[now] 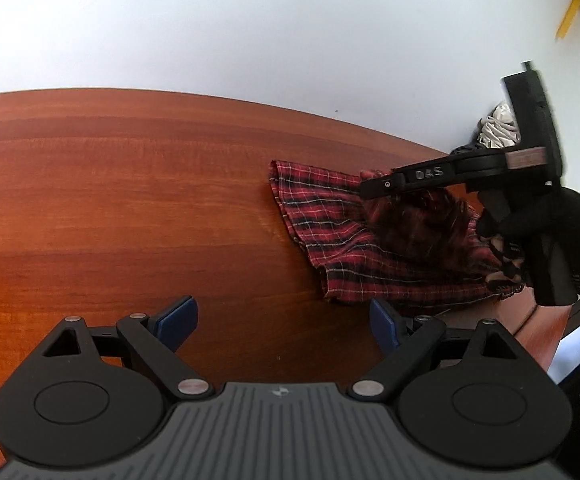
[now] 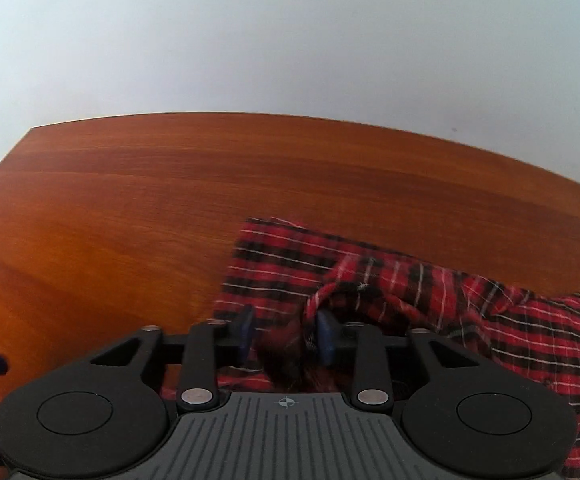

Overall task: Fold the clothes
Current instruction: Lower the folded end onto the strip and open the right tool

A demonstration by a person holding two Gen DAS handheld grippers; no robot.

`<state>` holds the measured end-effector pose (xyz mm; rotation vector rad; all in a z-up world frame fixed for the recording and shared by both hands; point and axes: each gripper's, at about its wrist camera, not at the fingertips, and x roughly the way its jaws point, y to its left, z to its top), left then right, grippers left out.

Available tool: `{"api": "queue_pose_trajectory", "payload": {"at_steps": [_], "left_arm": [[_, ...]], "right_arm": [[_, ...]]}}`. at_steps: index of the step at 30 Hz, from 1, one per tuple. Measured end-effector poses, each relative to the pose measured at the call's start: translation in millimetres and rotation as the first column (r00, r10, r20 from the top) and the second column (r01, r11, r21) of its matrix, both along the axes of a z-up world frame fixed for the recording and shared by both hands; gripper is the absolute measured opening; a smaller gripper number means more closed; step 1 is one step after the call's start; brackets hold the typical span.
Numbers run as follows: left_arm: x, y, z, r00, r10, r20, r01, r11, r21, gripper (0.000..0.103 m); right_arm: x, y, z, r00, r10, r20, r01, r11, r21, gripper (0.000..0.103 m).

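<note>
Lying crumpled on the glossy wooden counter, the red checked cloth (soft, wrinkled) sits between the released right claw; the left claw is spread wide, empty.

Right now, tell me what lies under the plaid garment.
The plaid garment lies crumpled on the wooden table, whose bare top shows all around it. Its folds hide whatever else may be underneath; nothing there can be seen.

We see even, soft daylight; fisheye bending at all edges; motion blur on cloth at 5 o'clock.
</note>
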<state>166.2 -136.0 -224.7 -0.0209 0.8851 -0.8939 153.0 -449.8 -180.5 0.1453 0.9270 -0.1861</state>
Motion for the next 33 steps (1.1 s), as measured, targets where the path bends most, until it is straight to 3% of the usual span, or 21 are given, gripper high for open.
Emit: {"api": "queue_pose_trajectory", "payload": {"at_steps": [4, 8, 12, 21, 26, 33], "left_arm": [[4, -7, 6, 1.000, -0.013, 0.022, 0.013, 1.000, -0.019, 0.094], [5, -23, 14, 0.999, -0.024, 0.048, 0.026, 0.999, -0.044, 0.094], [2, -41, 25, 0.997, -0.034, 0.072, 0.039, 0.997, -0.068, 0.094], [-18, -84, 41, 0.993, -0.045, 0.113, 0.055, 0.994, -0.092, 0.094], [-30, -104, 47, 0.988, -0.082, 0.130, 0.093, 0.992, -0.085, 0.093], [-35, -146, 50, 0.981, -0.128, 0.148, 0.140, 0.988, -0.071, 0.079]], "right_arm": [[-24, 1, 23, 0.995, 0.066, 0.074, -0.069, 0.997, 0.038, 0.061], [-60, -16, 45, 0.991, 0.053, 0.123, -0.066, 0.992, 0.104, 0.061], [-100, -48, 60, 0.988, -0.002, 0.155, -0.037, 0.968, 0.247, 0.064], [-114, -95, 62, 0.967, -0.158, 0.198, 0.062, 0.906, 0.420, 0.065], [-119, -108, 69, 0.969, -0.126, 0.214, 0.051, 0.944, 0.326, 0.065], [-158, -134, 59, 0.977, -0.130, 0.167, 0.099, 0.978, 0.183, 0.065]]}}
